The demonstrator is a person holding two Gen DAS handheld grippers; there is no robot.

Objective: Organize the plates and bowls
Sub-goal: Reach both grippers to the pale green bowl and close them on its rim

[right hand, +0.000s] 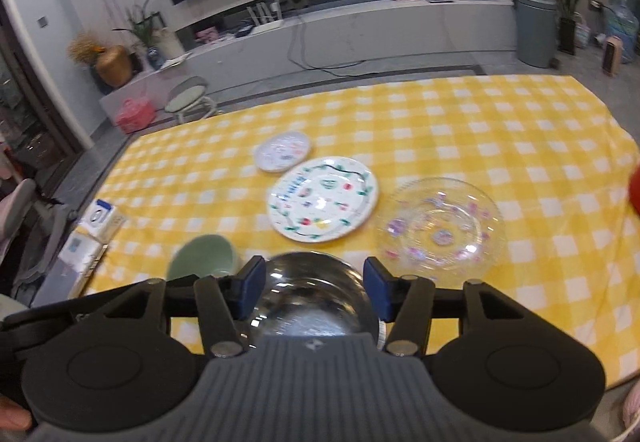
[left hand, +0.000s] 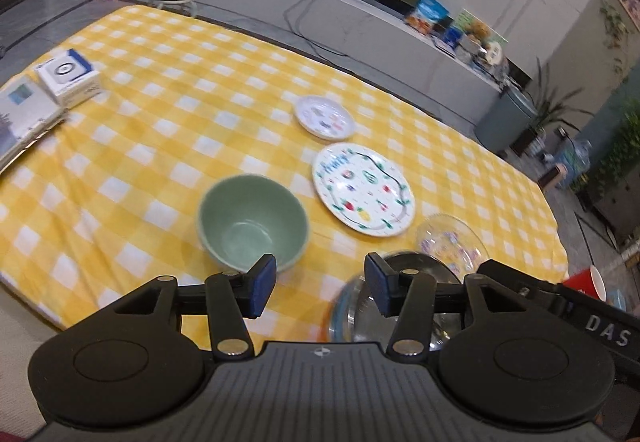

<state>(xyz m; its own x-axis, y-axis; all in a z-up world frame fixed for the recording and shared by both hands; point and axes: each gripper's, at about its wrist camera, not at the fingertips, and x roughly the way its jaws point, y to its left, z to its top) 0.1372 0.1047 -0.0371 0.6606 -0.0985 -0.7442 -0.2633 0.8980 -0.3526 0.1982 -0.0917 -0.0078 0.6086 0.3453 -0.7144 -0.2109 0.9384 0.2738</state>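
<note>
- Left gripper point(left hand: 320, 284) above the worktop point(left hand: 160, 129), jaws apart, nothing between them.
- Right gripper point(right hand: 314, 292) likewise parted, clamping nothing, over the clear glass bowl point(right hand: 316, 298).
- Green bowl point(left hand: 253, 217) empty, upright, near left.
- Large painted plate point(left hand: 363, 189) centre; small plate point(left hand: 324, 117) beyond it; glass plate point(right hand: 440, 226) right, all bare.

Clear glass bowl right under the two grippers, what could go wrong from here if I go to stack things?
The glass bowl sits near the table's front edge; a nudge could tip it off. The left gripper and right gripper, both open, crowd together and could collide. The green bowl close beside it could get knocked.
</note>
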